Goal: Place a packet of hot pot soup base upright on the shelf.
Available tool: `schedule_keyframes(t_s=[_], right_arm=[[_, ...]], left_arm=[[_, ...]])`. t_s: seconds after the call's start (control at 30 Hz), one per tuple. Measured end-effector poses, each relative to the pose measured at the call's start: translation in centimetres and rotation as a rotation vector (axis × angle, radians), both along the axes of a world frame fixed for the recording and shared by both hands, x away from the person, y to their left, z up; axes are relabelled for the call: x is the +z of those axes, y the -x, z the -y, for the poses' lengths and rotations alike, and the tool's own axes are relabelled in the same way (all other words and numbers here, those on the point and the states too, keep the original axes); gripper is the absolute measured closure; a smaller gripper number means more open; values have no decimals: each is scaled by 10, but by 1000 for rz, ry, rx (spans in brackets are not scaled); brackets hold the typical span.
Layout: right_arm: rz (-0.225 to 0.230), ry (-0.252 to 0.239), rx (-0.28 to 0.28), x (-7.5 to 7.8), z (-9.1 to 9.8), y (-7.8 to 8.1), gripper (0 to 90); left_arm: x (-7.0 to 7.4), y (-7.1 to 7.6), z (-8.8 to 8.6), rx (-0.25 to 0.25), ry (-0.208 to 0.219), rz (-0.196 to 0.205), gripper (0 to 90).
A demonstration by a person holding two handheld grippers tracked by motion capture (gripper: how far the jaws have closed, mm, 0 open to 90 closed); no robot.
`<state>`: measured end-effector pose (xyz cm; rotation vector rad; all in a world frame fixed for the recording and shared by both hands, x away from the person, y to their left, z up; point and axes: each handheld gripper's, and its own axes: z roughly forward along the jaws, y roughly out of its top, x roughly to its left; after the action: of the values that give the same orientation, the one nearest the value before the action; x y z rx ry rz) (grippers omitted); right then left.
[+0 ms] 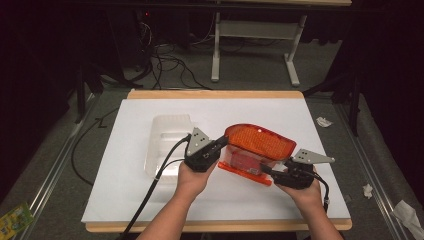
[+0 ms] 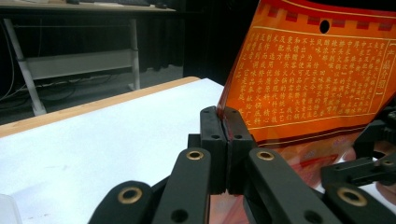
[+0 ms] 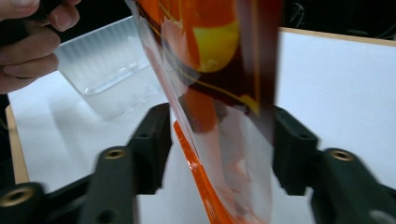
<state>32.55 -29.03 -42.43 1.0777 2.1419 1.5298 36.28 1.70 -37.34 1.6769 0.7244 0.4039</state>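
Orange pouch [image 1: 257,142] hangs clamped in the left gripper [image 1: 223,141]; the right gripper [image 1: 264,169] straddles its edge, apart, and must pinch next.

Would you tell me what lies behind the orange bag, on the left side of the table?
A clear plastic tray lies on the white table behind the orange bag; whether anything lies inside it cannot be told.

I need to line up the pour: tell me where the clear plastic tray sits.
In the high view the clear plastic tray lies left of centre on the white board, just beyond the left gripper and beside the orange bag.
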Motion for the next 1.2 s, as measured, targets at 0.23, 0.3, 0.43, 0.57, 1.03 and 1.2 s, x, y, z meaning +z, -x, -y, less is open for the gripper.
schedule_keyframes(t_s=[0.23, 0.3, 0.43, 0.57, 1.03, 1.2], right_arm=[[38, 23, 36, 0, -1, -1, 655], [42, 39, 51, 1, -2, 0, 693], [52, 51, 58, 2, -5, 3, 713], [41, 30, 49, 2, -4, 1, 717], [53, -13, 21, 12, -11, 8, 721], [66, -23, 6, 18, -14, 11, 721]], left_arm=[[0, -3, 1, -1, -9, 4, 892], [1, -3, 1, 3, -28, 17, 877], [2, -4, -4, 9, -52, 25, 767], [3, -2, -17, 21, -78, 29, 600], [-1, 12, -113, 152, -124, 29, 532], [-2, 16, -140, 196, -122, 23, 518]])
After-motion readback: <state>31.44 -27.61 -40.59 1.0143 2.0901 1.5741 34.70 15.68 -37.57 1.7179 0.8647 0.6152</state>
